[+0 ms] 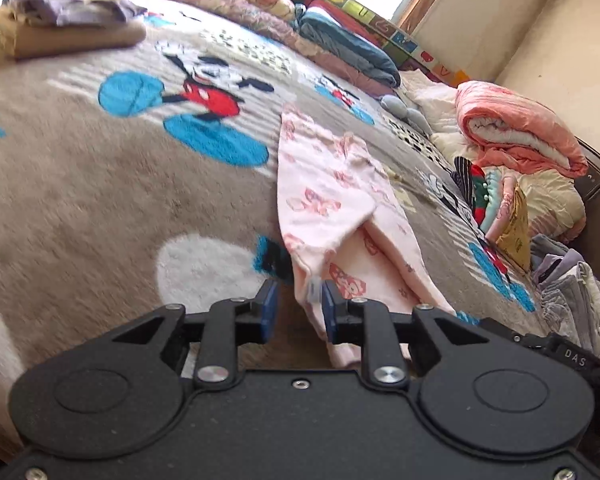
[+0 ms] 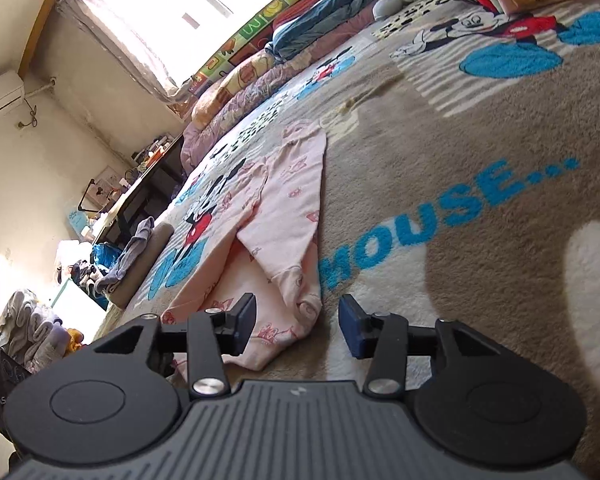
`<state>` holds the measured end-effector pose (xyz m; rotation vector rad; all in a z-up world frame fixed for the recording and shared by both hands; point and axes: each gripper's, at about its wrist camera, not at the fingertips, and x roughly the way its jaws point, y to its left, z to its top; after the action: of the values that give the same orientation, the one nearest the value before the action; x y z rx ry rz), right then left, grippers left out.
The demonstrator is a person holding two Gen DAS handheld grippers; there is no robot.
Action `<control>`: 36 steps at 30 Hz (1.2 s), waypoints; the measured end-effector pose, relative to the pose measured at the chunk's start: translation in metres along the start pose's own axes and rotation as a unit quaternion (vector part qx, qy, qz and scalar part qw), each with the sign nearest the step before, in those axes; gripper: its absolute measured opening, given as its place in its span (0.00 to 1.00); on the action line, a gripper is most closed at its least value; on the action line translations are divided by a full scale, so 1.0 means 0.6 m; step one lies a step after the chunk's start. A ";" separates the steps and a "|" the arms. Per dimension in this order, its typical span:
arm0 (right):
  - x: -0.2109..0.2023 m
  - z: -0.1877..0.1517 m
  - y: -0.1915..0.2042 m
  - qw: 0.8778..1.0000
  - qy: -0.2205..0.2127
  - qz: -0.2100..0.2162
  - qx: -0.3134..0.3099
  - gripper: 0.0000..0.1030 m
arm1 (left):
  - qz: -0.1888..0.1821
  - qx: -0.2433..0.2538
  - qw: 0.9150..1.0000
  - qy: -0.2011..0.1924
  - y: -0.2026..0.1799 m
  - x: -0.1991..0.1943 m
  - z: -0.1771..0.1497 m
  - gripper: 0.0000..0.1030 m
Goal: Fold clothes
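A pink garment with a red floral print (image 1: 328, 200) lies flat on the beige Mickey Mouse blanket (image 1: 80, 184), one part folded over itself. My left gripper (image 1: 298, 312) is open at the garment's near end; the cloth's edge with a white label lies between the blue pads, which do not press it. In the right wrist view the same garment (image 2: 276, 216) stretches away from me. My right gripper (image 2: 296, 324) is open wide just above the blanket (image 2: 480, 160), with the garment's near corner between its fingers.
Folded clothes (image 1: 68, 24) are stacked at the far left. Rolled quilts (image 1: 516, 132) and a clothes pile (image 1: 500, 208) sit at the right. Bedding (image 2: 320, 20) lines the wall under the window. A dark desk (image 2: 140, 196) stands beyond the bed's end.
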<state>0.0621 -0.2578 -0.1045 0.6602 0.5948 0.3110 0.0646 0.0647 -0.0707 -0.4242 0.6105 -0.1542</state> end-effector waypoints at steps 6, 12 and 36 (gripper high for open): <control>0.015 0.018 0.008 0.998 -0.017 0.013 -0.054 0.47 | -0.004 0.001 1.000 -0.010 0.014 0.024 0.046 0.22; 0.048 0.017 0.030 0.994 -0.006 0.029 -0.106 0.51 | -0.014 0.002 1.000 -0.005 0.011 0.094 0.111 0.49; 0.099 -0.007 0.006 0.992 0.017 0.074 -0.097 0.76 | -0.058 0.117 0.991 0.040 0.020 0.391 0.261 0.35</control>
<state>0.1061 -0.2264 -0.1295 0.5128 0.5407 0.5139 0.3468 0.0668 -0.0831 -0.2263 0.6379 -0.3508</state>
